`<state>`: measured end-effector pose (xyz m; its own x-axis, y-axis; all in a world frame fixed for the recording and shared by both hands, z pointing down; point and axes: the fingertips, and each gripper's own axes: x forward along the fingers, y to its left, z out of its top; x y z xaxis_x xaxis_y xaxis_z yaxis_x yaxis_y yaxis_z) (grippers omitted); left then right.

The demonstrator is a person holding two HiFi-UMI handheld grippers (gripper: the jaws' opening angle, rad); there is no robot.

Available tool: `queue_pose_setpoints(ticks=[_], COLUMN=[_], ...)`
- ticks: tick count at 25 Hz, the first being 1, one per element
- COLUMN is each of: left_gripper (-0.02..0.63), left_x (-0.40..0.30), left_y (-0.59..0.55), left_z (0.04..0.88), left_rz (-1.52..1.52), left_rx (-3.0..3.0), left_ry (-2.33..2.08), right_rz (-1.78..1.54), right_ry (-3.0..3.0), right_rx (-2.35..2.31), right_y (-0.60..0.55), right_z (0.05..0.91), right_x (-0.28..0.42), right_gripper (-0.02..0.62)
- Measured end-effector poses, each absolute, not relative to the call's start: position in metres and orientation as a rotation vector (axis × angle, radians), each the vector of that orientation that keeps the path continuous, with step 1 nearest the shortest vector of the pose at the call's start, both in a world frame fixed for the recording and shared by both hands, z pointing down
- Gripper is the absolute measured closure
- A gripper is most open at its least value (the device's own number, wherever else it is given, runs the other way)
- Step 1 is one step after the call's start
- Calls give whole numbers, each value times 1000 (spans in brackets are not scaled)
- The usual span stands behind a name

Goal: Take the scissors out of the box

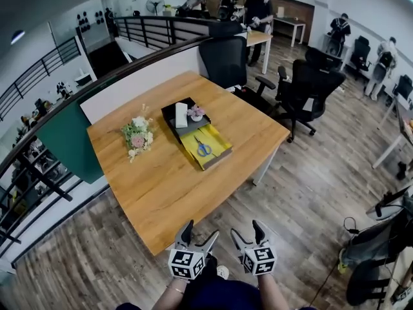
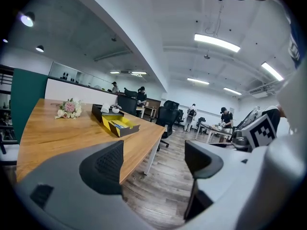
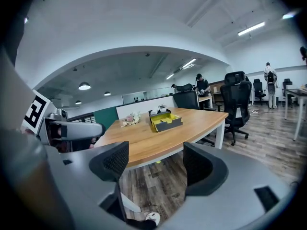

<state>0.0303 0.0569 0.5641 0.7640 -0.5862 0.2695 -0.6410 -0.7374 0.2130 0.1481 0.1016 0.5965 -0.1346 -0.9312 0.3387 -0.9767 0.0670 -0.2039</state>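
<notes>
The scissors (image 1: 203, 148) lie in the yellow half of the open box (image 1: 218, 139) near the middle of the table (image 1: 161, 186), with a bunch of flowers (image 1: 137, 134) close by. Both grippers, left (image 1: 201, 230) and right (image 1: 246, 228), hover short of the table's near edge, jaws spread wide and nothing between them.

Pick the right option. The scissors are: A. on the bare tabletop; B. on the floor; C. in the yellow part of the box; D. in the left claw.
C: the head view shows the blue-handled scissors lying flat inside the yellow half of the box.
</notes>
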Motion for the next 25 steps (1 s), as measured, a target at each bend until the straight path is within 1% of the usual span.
queue_pose_setpoints(ticks=[8, 16, 25], left_gripper=[218, 218, 218], left_x=[44, 65, 73], left_y=[6, -81, -160], left_z=[584, 581, 571], left_rz=[277, 243, 229], left_rx=[2624, 2590, 2591], left_ry=[-979, -1023, -1055], right_rz=[595, 543, 514], right_ry=[-2185, -2186, -2251], right_rx=[1961, 1909, 1825], right_y=[61, -32, -127], right_z=[608, 597, 588], right_x=[169, 201, 193], right_gripper=[247, 247, 252])
